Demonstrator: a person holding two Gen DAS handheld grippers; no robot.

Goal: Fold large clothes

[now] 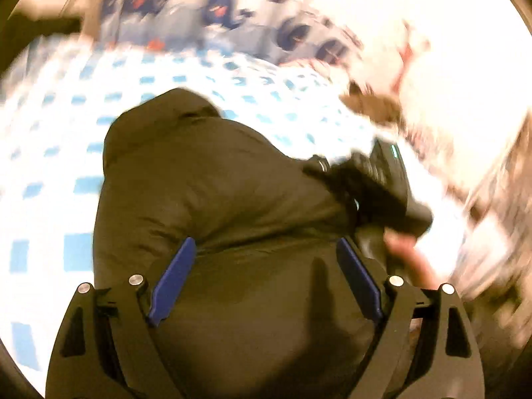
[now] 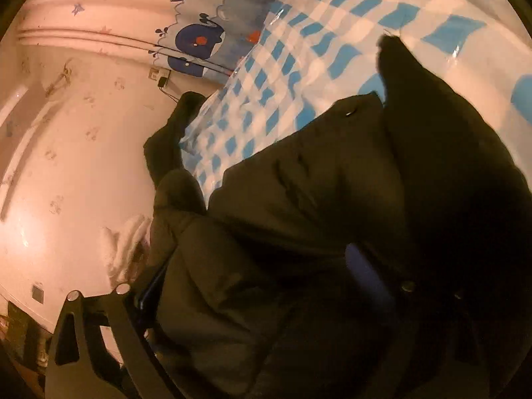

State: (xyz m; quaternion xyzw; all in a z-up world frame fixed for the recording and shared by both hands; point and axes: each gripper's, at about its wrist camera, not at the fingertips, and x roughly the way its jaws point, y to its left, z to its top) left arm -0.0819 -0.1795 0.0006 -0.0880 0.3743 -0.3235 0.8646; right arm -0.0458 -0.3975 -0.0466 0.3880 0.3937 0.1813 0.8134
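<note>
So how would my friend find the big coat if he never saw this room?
Look for the bed with the blue and white checked cover, beside the whale-print curtain. A puffy dark olive jacket lies heaped on that cover, running off its edge. It is the only dark, bulky thing there; everything around it is pale or bright blue.
</note>
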